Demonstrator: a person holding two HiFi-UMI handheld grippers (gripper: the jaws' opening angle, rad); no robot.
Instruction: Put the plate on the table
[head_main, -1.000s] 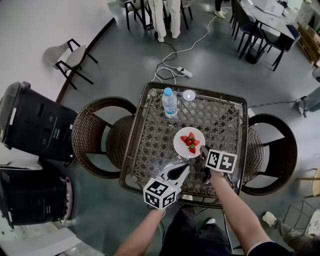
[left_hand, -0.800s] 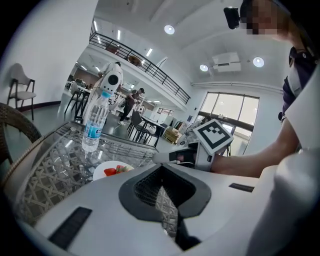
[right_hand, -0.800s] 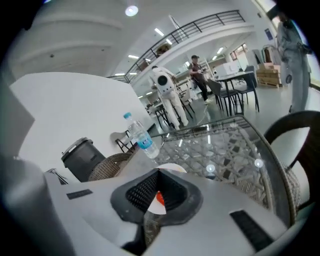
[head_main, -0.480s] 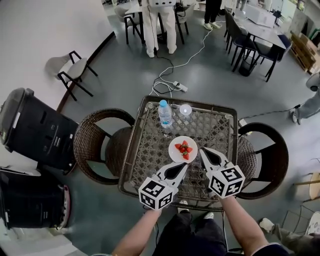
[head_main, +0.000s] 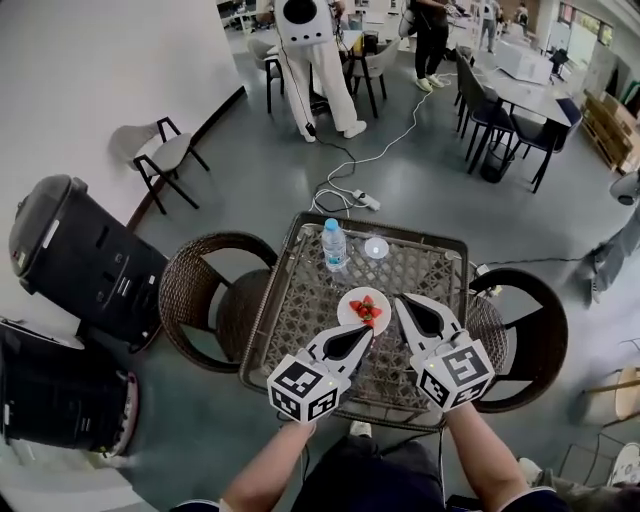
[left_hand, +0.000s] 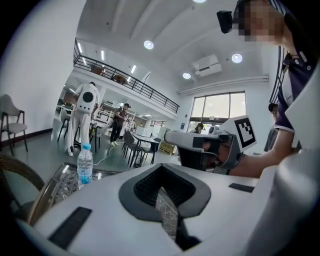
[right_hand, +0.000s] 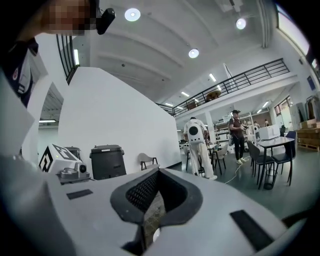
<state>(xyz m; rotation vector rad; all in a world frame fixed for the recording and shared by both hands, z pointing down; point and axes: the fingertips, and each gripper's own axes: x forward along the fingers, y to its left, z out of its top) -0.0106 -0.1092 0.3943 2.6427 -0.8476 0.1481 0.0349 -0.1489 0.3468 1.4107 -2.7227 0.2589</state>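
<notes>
A white plate (head_main: 361, 309) with strawberries rests on the wicker-and-glass table (head_main: 305, 300), near its middle. My left gripper (head_main: 367, 334) hovers just in front of the plate, shut and holding nothing. My right gripper (head_main: 400, 299) hangs beside the plate's right edge, also shut and empty, apart from the plate. In the left gripper view the left gripper (left_hand: 164, 195) has its jaws together, and the right gripper (left_hand: 210, 149) shows beyond them. The right gripper view looks over the right gripper (right_hand: 150, 200) into the room; the plate is hidden there.
A water bottle (head_main: 333, 245) (left_hand: 84, 165) and a small clear cup (head_main: 376, 247) stand at the table's far edge. Wicker chairs (head_main: 205, 290) flank the table on both sides. Black bins (head_main: 75, 260) stand at left. A cable (head_main: 350, 195) lies on the floor beyond, and people stand farther back.
The right gripper has drawn back from the plate's edge and both grippers have lifted above the table. The plate stays on the table. The head view has risen.
</notes>
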